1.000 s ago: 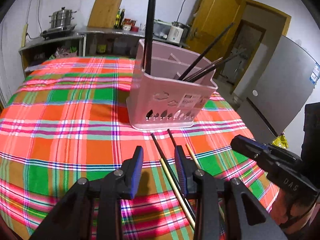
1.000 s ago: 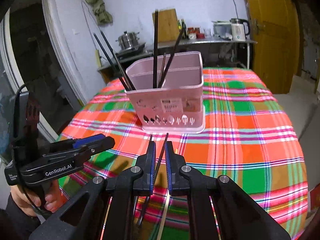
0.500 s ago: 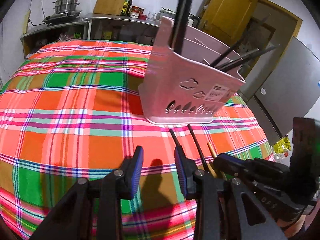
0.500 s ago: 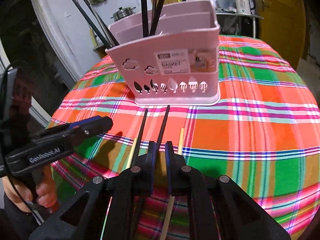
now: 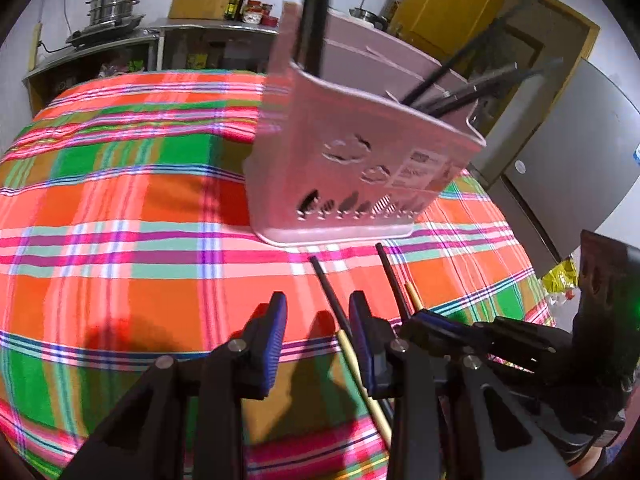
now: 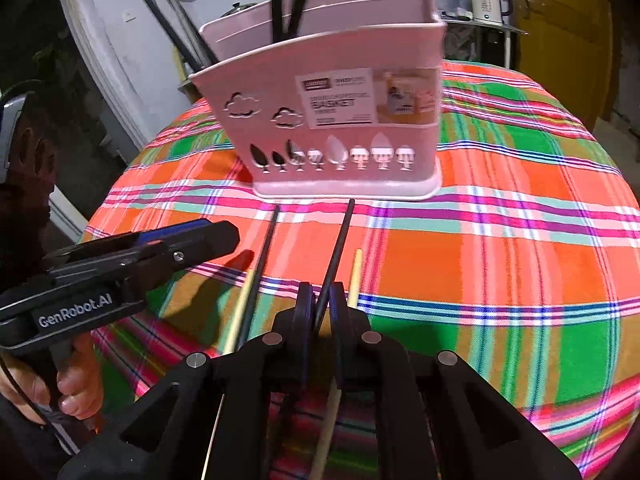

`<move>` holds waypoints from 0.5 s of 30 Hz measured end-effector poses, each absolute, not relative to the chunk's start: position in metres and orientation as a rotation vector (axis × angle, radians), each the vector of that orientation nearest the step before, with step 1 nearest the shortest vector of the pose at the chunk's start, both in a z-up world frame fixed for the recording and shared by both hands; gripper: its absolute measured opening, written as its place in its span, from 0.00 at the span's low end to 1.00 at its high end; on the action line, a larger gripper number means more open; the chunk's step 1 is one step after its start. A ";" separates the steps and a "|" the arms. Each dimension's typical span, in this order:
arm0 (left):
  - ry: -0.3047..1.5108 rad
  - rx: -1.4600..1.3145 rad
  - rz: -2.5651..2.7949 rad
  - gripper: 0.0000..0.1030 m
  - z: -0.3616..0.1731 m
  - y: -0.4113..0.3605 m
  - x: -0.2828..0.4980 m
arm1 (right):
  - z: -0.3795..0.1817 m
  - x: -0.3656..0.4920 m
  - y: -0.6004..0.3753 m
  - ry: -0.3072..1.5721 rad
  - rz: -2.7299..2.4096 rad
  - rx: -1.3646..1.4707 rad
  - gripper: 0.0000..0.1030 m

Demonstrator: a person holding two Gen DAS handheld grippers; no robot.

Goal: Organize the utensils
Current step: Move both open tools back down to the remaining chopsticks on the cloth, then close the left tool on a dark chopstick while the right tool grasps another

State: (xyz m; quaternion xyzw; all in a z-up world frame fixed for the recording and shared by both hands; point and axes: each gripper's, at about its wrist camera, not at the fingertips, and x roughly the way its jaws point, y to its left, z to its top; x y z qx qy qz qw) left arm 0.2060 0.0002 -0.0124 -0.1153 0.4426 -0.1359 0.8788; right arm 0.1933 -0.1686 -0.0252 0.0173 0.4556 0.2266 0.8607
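A pink utensil basket [image 5: 352,168] [image 6: 332,112] stands on the plaid tablecloth with several black chopsticks upright in it. In front of it lie two black chopsticks and two pale wooden ones. My right gripper [image 6: 322,302] [image 5: 420,318] is low over the cloth. Its jaws are shut to a narrow slit with one black chopstick [image 6: 340,240] [image 5: 390,276] caught in it. My left gripper [image 5: 319,334] [image 6: 226,236] is open. The other black chopstick [image 5: 328,288] [image 6: 266,256] and a wooden chopstick [image 5: 360,376] run between its pads, close to the right one.
The second wooden chopstick [image 6: 355,276] lies just right of my right gripper. The table's round edge [image 6: 600,420] drops off near right. A person's hand [image 6: 76,392] holds the left gripper's handle. A counter with a steel pot [image 5: 114,4] stands behind the table.
Both grippers have sunk toward the cloth and closed in on the chopsticks before the basket. The right gripper now sits beside the left. Neither gripper's jaw gap has changed.
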 end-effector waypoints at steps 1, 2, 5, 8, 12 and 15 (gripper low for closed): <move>0.930 -0.240 -0.287 0.33 -0.014 -0.003 0.207 | -0.025 0.193 -0.172 0.956 0.473 0.042 0.08; 0.938 -0.239 -0.290 0.33 -0.016 -0.005 0.207 | -0.025 0.192 -0.175 0.956 0.470 0.045 0.08; 0.948 -0.220 -0.287 0.32 -0.019 -0.013 0.209 | -0.025 0.191 -0.180 0.953 0.460 0.049 0.07; 0.954 -0.205 -0.292 0.29 -0.019 -0.020 0.213 | -0.025 0.191 -0.181 0.953 0.459 0.055 0.07; 0.952 -0.157 -0.283 0.16 -0.020 -0.030 0.217 | -0.025 0.191 -0.182 0.952 0.458 0.058 0.07; 0.946 -0.137 -0.273 0.09 -0.021 -0.030 0.218 | -0.025 0.191 -0.182 0.952 0.458 0.064 0.07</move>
